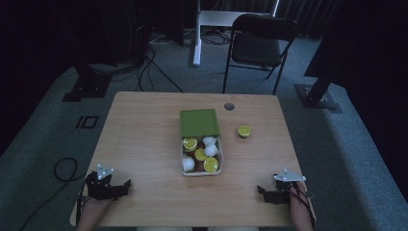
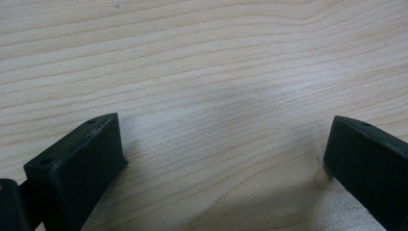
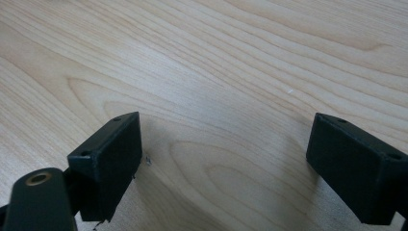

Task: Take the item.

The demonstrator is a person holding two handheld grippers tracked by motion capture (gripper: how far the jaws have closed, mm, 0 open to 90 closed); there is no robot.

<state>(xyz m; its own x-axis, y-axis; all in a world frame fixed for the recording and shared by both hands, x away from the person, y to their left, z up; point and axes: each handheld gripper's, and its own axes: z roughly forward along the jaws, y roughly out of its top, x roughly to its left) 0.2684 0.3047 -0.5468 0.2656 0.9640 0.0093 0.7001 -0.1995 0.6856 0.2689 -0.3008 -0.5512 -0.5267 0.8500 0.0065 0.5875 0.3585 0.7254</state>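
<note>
Two grippers, one box, one loose cup.
We hold left gripper point(image 1: 126, 185) and right gripper point(image 1: 261, 190) spread-jawed near the box point(image 1: 201, 172); a cup point(image 1: 244, 131) sits beside it.

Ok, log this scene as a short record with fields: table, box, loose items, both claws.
table: light wood table, seen from above
box: white open box at the table's middle, holding round capsules with yellow-green and white tops
lid: green lid lying flat at the box's far end, touching it
loose item: one yellow-green capsule on the table right of the lid, apart from the box
left claw: near the table's near left corner, jaws wide apart, nothing between them
right claw: near the near right corner, jaws wide apart, nothing between them
</note>
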